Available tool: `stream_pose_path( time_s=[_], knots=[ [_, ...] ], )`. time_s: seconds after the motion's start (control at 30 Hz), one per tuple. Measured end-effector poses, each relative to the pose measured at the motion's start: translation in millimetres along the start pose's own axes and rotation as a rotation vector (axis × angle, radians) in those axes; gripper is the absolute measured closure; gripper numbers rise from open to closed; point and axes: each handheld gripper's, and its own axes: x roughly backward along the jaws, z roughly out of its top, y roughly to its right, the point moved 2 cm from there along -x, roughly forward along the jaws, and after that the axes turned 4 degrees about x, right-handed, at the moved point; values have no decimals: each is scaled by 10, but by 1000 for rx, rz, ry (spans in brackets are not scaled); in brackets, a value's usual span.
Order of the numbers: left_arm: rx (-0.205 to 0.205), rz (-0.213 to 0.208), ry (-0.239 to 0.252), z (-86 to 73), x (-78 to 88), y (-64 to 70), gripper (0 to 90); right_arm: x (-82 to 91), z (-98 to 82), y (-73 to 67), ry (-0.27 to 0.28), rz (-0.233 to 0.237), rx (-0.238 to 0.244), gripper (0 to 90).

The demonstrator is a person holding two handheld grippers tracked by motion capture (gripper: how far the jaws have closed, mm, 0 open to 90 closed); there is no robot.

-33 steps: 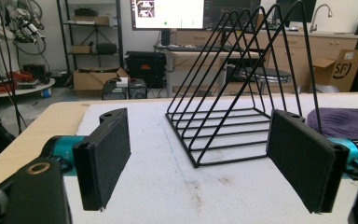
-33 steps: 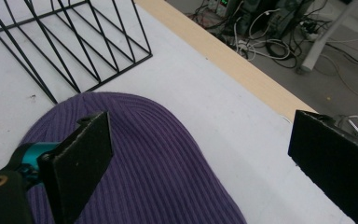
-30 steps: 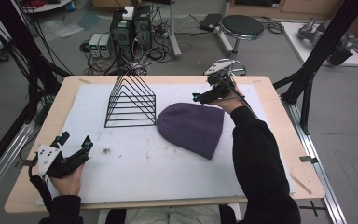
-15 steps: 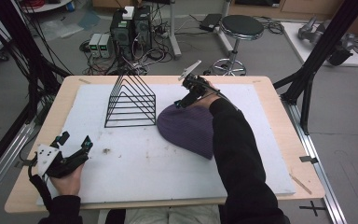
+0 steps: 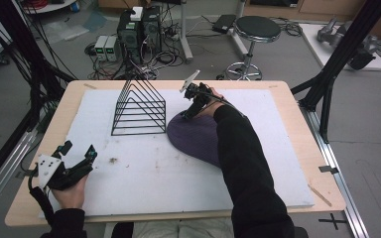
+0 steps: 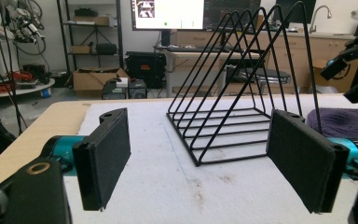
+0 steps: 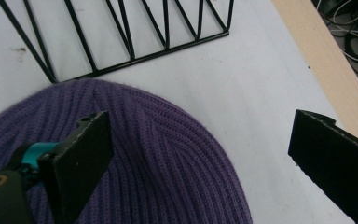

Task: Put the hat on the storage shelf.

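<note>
While the right gripper (image 5: pixel 187 113) is hanging over the far edge of the purple knit hat (image 5: pixel 198 140), its jaws are standing wide apart, one above the ribbed cloth and the other above bare white mat (image 7: pixel 242 93), so nothing is being gripped yet. That hat is lying flat just beside the black wire rack (image 5: pixel 140 108), which is sitting beyond the fingertips. Near the table's front corner the left gripper (image 5: pixel 77 154) is idling, also spread and empty. By appearance, grasping and moving are both remaining.

Purple knit hat (image 5: pixel 198 139) half hidden under the sleeve (image 5: pixel 243 163), near rim unseen.
</note>
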Motion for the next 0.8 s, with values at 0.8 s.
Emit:
stream_pose_path(
  time_s=[0.8],
  knots=[
    [2, -4, 0, -5, 32, -7, 219, -544, -160, 60, -111, 124, -69, 98]
  ],
)
